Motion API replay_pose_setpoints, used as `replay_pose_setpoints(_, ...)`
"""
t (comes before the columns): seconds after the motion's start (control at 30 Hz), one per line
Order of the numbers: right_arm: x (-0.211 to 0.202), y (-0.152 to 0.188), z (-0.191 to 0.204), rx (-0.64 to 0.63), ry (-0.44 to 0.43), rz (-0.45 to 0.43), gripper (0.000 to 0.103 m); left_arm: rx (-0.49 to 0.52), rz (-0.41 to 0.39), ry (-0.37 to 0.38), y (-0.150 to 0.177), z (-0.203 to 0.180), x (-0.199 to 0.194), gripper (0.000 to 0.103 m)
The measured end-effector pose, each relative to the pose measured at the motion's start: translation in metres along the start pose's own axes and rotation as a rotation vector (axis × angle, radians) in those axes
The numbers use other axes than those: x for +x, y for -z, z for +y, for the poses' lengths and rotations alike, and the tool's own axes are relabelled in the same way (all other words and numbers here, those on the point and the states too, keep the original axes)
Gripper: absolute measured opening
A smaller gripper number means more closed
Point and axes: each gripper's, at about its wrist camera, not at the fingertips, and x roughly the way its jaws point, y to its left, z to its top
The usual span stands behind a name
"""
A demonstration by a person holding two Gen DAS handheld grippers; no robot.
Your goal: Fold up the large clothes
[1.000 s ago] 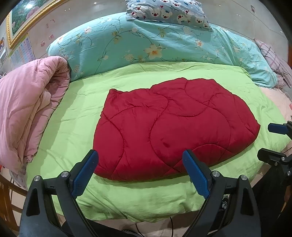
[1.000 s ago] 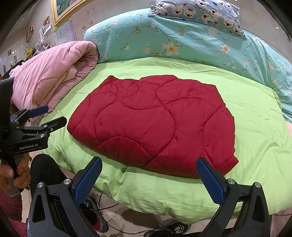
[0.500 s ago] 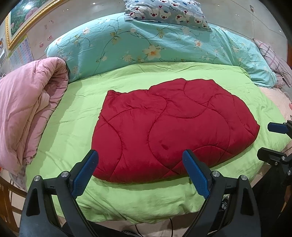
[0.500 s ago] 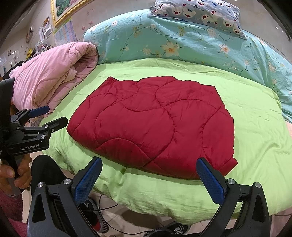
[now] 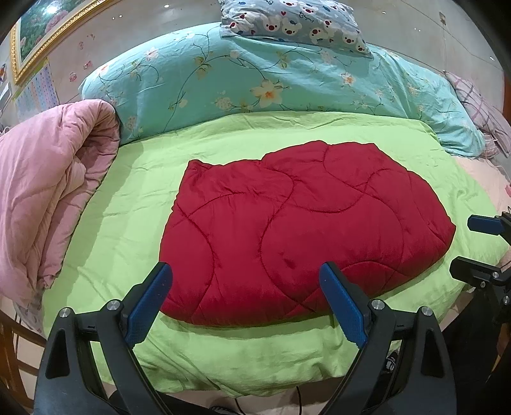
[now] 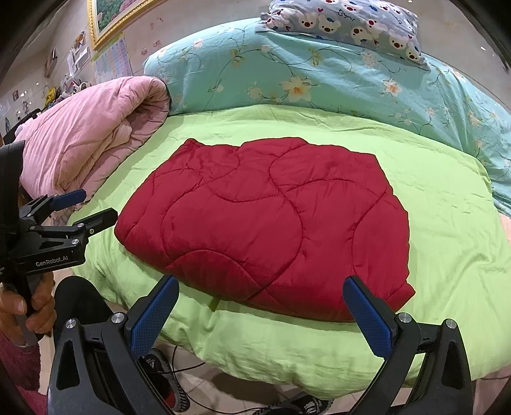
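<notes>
A bedroom, with a lime-green bedsheet (image 5: 127,223) spreading across the bed: the red quilted garment (image 5: 297,230), folded into a padded bundle, is lying flat in the middle of that sheet, its near edge close to the bed's front edge. I am holding my left gripper (image 5: 246,306) just short of that edge, its blue-padded fingers (image 5: 148,301) spread wide and gripping nothing. My right gripper (image 6: 262,316) is hovering the same way, jaws wide apart and empty, near the bundle's right corner. To the left, a rolled pink quilt (image 6: 86,137) is resting on the bed's side. Behind, a turquoise floral duvet (image 5: 271,73) is lying across the head, a bear-print pillow (image 6: 348,22) sitting on top.
</notes>
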Motion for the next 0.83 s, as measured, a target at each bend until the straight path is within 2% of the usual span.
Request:
replay_pose_setpoints(0.7, 0.024, -0.008, -0.013, 0.028, -0.007, 0.02, 0.103, 0.016, 0.013, -0.003, -0.004, -0.005, 0.016, 0.094)
replay_pose_setpoints(0.83, 0.03, -0.008, -0.015, 0.032, -0.017, 0.027, 0.103, 0.018, 0.018, 0.024, -0.004, -0.006, 0.02, 0.094)
